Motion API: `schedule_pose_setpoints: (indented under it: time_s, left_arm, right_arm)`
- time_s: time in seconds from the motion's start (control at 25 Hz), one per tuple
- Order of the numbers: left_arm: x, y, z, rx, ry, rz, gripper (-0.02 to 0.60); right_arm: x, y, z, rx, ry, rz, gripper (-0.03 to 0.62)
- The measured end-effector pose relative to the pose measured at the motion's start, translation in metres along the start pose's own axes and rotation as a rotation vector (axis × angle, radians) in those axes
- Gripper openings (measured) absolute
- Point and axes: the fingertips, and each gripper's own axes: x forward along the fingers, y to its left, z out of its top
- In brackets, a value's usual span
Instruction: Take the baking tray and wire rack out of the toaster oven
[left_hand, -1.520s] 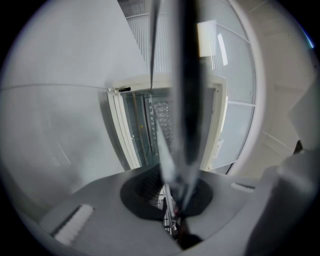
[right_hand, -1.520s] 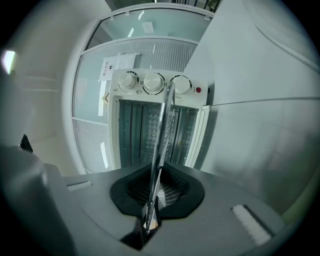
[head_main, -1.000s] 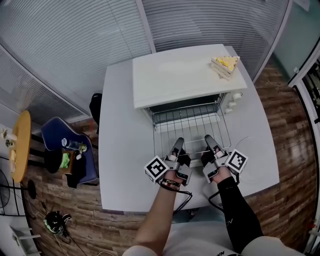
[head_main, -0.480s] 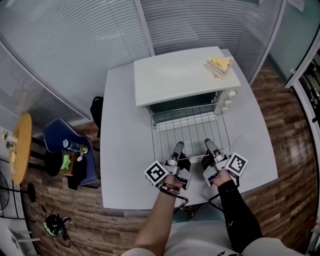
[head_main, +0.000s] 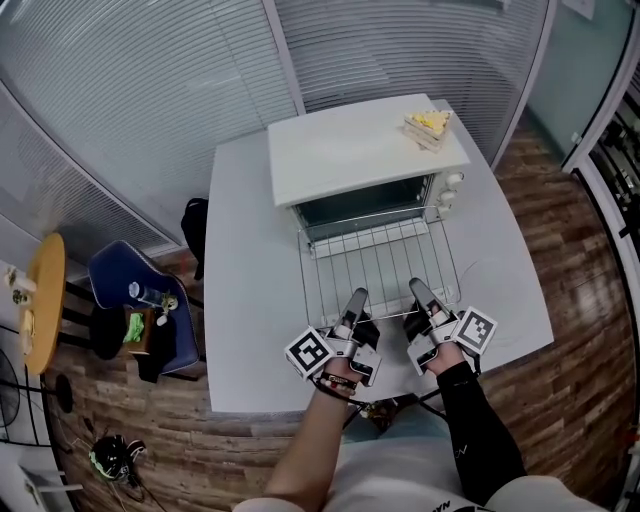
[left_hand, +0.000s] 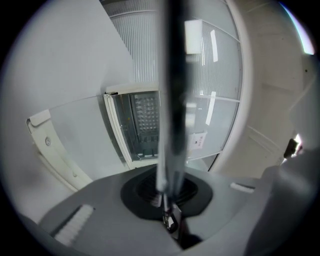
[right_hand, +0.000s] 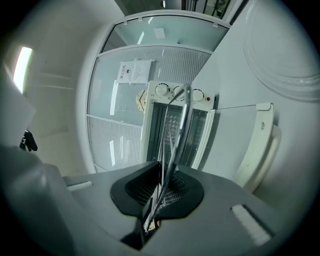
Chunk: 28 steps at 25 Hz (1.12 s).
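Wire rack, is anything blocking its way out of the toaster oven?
Nothing visible does. Left gripper and right gripper are shut on the front edge of the wire rack, which is mostly outside the toaster oven.

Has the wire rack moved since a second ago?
Yes. The wire rack has slid farther out of the toaster oven, toward the person.

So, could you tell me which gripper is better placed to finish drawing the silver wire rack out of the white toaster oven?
Neither alone, probably: left gripper and right gripper are both shut on the silver wire rack, evenly spaced along its front bar. Pull together.
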Motion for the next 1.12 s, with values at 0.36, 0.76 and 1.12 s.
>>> schedule_pose_setpoints:
  time_s: [0.36, 0.76, 1.12]
  left_arm:
    - [-0.013, -0.023, -0.007, 0.041, 0.037, -0.020, 0.052]
    - [-0.024, -0.054, -0.026, 0.056, 0.000, -0.015, 0.054]
    - [-0.032, -0.067, -0.047, 0.104, -0.057, 0.007, 0.054]
  right_arm:
    - [-0.014, 0.020, -0.007, -0.015, 0.024, 0.010, 0.006]
    - [-0.029, 0.044, 0.001, -0.067, 0.082, 0.023, 0.006]
    - [-0.047, 0.049, 0.006, -0.095, 0.152, 0.032, 0.008]
